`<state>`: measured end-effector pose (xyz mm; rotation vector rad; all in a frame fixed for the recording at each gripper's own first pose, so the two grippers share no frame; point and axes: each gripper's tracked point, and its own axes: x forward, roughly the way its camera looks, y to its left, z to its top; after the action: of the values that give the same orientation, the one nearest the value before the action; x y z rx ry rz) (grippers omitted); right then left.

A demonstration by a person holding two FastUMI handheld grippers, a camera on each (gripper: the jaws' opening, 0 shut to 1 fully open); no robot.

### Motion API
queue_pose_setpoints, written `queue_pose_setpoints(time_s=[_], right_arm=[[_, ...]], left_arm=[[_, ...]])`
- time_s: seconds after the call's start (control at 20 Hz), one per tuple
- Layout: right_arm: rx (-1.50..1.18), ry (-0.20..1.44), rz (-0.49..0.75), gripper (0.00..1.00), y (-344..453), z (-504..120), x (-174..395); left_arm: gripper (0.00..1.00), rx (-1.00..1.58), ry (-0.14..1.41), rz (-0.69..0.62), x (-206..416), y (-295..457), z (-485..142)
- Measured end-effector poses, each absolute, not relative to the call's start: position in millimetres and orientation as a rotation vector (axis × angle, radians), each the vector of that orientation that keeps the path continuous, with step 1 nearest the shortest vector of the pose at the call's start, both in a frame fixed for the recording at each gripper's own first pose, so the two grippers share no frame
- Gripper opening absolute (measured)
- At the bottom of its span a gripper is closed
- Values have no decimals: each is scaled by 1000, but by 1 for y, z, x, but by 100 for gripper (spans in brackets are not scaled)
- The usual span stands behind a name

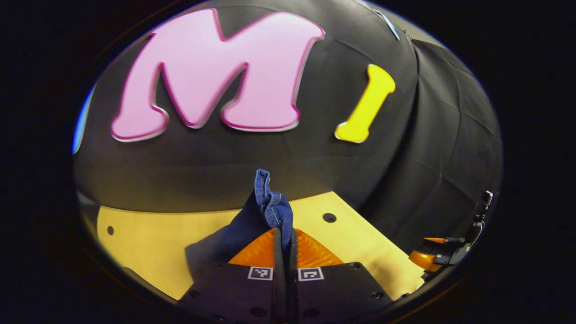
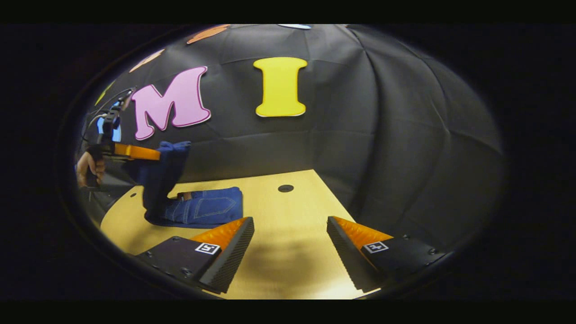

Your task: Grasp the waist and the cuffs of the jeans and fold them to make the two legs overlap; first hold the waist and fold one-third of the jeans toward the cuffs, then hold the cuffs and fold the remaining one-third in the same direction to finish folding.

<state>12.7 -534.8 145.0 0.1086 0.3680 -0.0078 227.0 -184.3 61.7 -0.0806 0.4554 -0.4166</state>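
Note:
Dark blue jeans [image 2: 204, 208] lie partly on the light wooden table [image 2: 292, 256], back pocket and waist facing up. One end of them is lifted off the table. My left gripper [image 1: 284, 231] is shut on that lifted end, and a stitched hem of the jeans [image 1: 270, 202] sticks up between its fingers. From the right gripper view, the left gripper [image 2: 153, 154] hangs above the table's left side in a person's hand [image 2: 87, 168], with denim draping down from it. My right gripper [image 2: 290, 225] stands open low over bare table, right of the jeans, holding nothing.
The table [image 1: 148, 234] has round holes [image 2: 285, 188] in its top. The black cloth wall closes it off at the back and right. The right gripper [image 1: 434, 257] shows at the far right edge of the left gripper view.

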Motion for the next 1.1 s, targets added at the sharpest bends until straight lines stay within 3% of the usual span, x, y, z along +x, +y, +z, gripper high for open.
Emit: queue_pose_setpoints(time_s=[0.25, 0.5, 0.6, 0.65, 0.7, 1.1], right_arm=[[128, 405, -1, 99, -541, 133, -29], [147, 392, 12, 99, -528, 140, -51], [154, 378, 20, 99, -524, 149, -59], [154, 369, 27, 94, -521, 154, -62], [144, 354, 33, 99, -519, 160, -67], [56, 118, 112, 99, -462, 258, -131]], left_arm=[[6, -77, 584, -419, 255, -235, -9], [16, -68, 602, -390, 267, -231, -1], [57, -77, 543, -385, 248, -223, 11], [77, -79, 503, -378, 238, -215, 23], [98, -83, 459, -376, 225, -204, 39], [97, -111, 122, -210, 53, -76, 166]])
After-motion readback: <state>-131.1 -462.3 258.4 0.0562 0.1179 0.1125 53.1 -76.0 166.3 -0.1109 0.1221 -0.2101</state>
